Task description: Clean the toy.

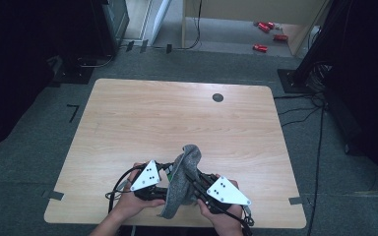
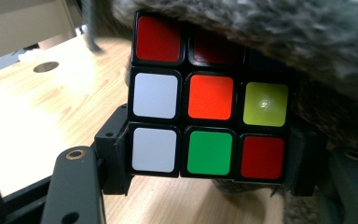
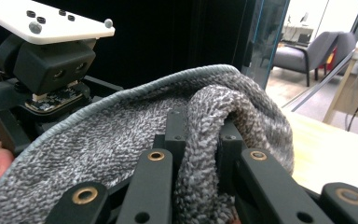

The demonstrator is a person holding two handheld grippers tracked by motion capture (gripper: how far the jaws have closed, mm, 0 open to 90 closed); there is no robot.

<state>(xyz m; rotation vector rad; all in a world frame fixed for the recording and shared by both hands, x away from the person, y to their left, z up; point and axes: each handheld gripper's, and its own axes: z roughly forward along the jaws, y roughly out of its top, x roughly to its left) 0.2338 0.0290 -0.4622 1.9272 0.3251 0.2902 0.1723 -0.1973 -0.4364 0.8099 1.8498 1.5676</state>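
Observation:
A colour-tiled puzzle cube [image 2: 209, 98] sits between the black jaws of my left gripper [image 2: 209, 161], which is shut on its two sides. A grey fluffy cloth [image 2: 284, 37] hangs over the cube's top and right side. In the high view the cloth [image 1: 182, 177] is draped between both grippers near the table's front edge and covers the cube. My left gripper [image 1: 169, 173] points right into it. My right gripper [image 1: 193, 176] points up and left, and in the right gripper view it [image 3: 200, 135] is shut on a fold of the cloth [image 3: 112, 144].
The wooden table [image 1: 177, 118] has a dark round cable hole [image 1: 217, 97] at the back right. On the floor beyond lie several red objects [image 1: 266, 34], with cables [image 1: 300, 110] to the right. A grey chair [image 3: 307, 53] stands far off.

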